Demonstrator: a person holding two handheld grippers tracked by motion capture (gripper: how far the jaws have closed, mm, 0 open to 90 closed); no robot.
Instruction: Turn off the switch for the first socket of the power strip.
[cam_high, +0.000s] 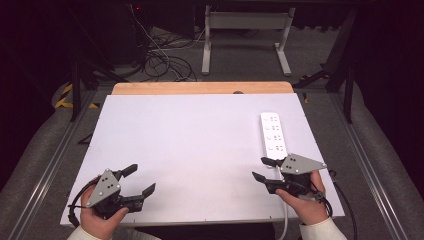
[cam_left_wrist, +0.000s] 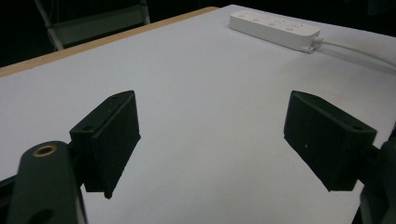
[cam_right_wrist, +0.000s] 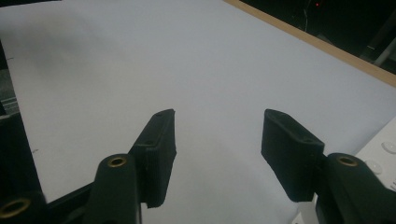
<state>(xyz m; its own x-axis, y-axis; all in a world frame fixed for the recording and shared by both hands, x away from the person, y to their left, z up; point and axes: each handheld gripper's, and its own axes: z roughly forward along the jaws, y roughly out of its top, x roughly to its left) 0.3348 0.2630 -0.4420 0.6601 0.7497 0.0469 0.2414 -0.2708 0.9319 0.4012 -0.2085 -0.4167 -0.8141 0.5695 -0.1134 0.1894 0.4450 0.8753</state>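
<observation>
From my remote station, I see 1 white power strip (cam_high: 273, 132) lying flat at the right of the frame on the white counter (cam_high: 190, 150), its cord (cam_high: 285, 222) running toward the bottom edge. The right tool (cam_high: 264, 169) hovers just beside the strip's near end, jaws spread wide and gripping nothing; the left tool (cam_high: 140, 180), at lower left and well apart from the strip, is likewise wide open and empty. I judge the strip a light, rigid plastic bar with a smooth, somewhat slippery shell; I would pinch it across its narrow width near the middle, not by the limp cord. Count: 1 strip, 1 cord, 2 tools. In the left gripper view the strip (cam_left_wrist: 273, 28) sits at upper right.
</observation>
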